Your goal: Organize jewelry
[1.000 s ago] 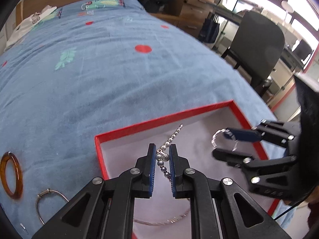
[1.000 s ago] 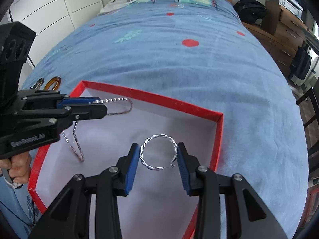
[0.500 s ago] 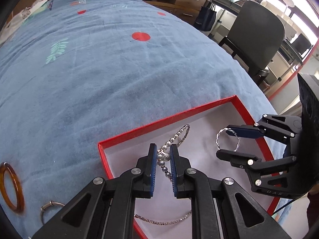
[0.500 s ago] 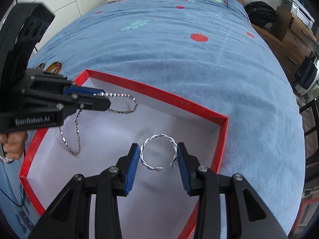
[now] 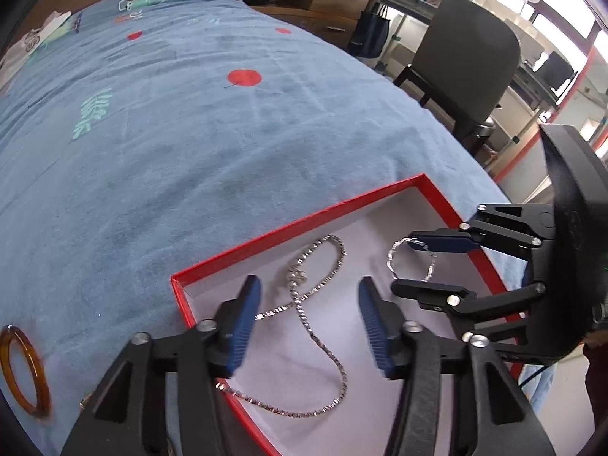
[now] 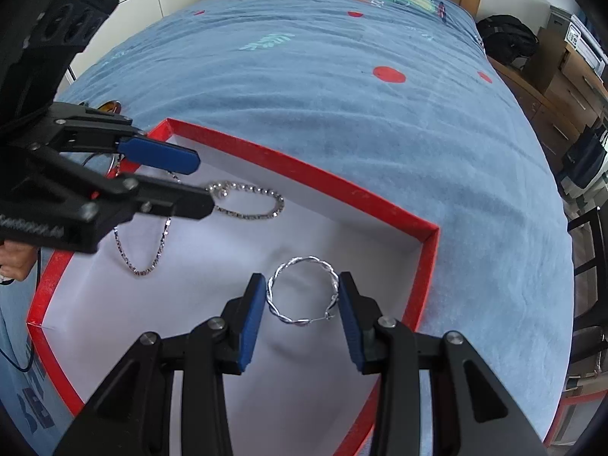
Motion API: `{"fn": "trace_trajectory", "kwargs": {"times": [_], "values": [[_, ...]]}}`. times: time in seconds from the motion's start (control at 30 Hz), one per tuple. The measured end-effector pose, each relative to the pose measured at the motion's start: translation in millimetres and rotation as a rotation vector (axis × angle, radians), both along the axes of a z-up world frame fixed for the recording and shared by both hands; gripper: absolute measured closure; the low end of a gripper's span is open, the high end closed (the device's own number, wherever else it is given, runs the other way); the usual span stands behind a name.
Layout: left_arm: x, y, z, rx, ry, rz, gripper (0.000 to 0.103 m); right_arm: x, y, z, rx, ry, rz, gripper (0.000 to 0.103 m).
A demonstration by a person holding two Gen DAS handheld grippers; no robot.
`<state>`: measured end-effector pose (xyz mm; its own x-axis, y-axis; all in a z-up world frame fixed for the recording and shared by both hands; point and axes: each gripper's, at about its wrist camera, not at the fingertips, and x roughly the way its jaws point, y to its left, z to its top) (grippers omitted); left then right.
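A: Where's the silver beaded chain necklace (image 5: pixel 323 326)?
B: Lying looped on the white floor of the red-rimmed shallow cardboard box (image 5: pixel 288 228), toward its left wall, beneath the left gripper (image 5: pixel 309 319), whose jaws are spread.
A: The right gripper (image 6: pixel 303 304)?
B: Pinching the twisted silver hoop bracelet (image 6: pixel 303 290) near the box's right wall.

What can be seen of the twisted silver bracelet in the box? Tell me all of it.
The bracelet is a thin hoop of twisted, shiny silver-looking wire with a straight clasp section at its near side. It stands roughly upright over the white floor of the red box, clamped between the blue pads of the right gripper, which touch its two sides. Whether it touches the box floor cannot be told.
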<state>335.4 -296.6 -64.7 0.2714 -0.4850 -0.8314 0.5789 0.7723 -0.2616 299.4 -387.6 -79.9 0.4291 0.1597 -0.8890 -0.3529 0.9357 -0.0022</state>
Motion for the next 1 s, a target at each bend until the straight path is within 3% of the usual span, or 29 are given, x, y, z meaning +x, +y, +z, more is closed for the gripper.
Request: {"fn": "trace_trajectory", "kwargs": {"times": [0.5, 0.73, 1.0], "values": [[0.9, 33.1, 25.0, -0.094, 0.014, 0.044, 0.036, -6.7, -3.0, 10.3, 0.012, -0.013, -0.033, 0.065], [-5.1, 50.1, 39.5, -0.106, -0.009, 0.082, 0.035, -10.1, 2.0, 14.9, 0.006, -0.005, -0.031, 0.065], [-17.8, 74.2, 43.0, -0.085, -0.026, 0.113, 0.035, -9.8, 5.0, 0.3, 0.002, 0.041, -0.048, 0.065]]}}
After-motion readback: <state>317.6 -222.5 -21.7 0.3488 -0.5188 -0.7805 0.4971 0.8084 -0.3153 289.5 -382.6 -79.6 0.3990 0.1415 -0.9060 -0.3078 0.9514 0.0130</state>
